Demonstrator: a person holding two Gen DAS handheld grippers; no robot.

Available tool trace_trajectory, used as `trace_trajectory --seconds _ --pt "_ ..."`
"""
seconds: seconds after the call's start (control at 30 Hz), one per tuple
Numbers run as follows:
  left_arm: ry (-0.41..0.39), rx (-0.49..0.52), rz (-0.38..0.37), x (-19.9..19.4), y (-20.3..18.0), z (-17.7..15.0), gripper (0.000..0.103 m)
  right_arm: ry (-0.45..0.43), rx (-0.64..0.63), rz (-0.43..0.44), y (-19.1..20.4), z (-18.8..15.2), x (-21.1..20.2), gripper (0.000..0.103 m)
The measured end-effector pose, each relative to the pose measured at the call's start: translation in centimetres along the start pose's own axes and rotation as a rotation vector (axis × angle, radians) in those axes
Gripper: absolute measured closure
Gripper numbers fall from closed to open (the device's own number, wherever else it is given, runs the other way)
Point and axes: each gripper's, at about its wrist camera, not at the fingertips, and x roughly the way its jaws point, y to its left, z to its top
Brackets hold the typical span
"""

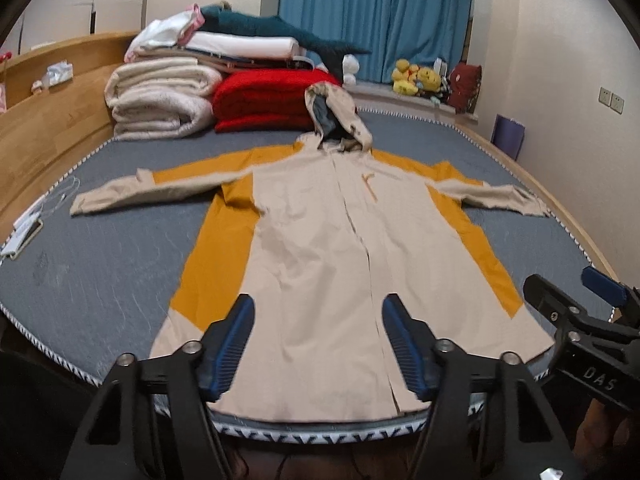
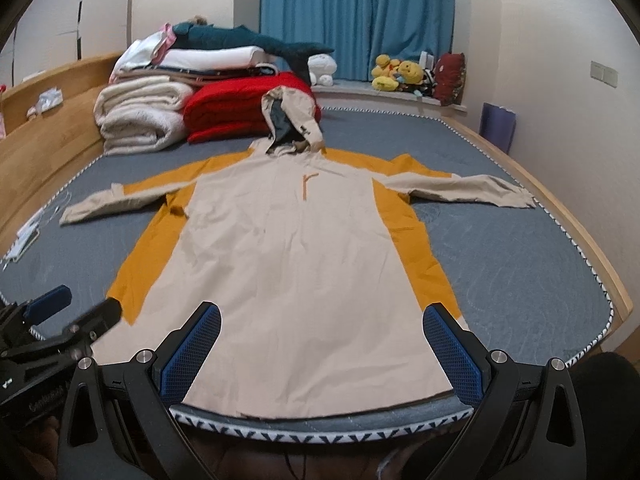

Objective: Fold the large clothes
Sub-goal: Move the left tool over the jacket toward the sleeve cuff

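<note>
Both grippers look the same: left gripper (image 1: 318, 344) and right gripper (image 2: 320, 354) have black frames, ribbed blue pads (image 2: 454, 354), silver screws, white lettering.

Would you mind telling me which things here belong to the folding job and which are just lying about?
Job: hooded jacket, spread flat on the bed; left gripper; right gripper.

Lying about: folded blankets, red blanket, plush toys, blue curtain.

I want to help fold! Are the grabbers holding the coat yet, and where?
No, nothing is held. The left gripper and right gripper hang open above the hem of the jacket.
</note>
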Motion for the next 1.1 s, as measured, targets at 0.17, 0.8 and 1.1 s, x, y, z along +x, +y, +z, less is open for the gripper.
trace_trajectory --seconds 0.17,0.8,1.1 --pt "-0.099 0.015 -0.003 -2.6 0.9 4.2 0.045 -0.094 -0.032 0.021 0.1 1.9 -1.1 0.015" --pt "-0.153 0.053 0.086 11.3 6.4 20.1 0.055 -0.277 -0.058 0.058 1.1 21.6 8.7 0.046" --pt "-0.083 -0.01 0.157 19.7 13.1 20.9 0.077 -0.261 -0.072 0.093 2.1 24.8 18.5 0.046"
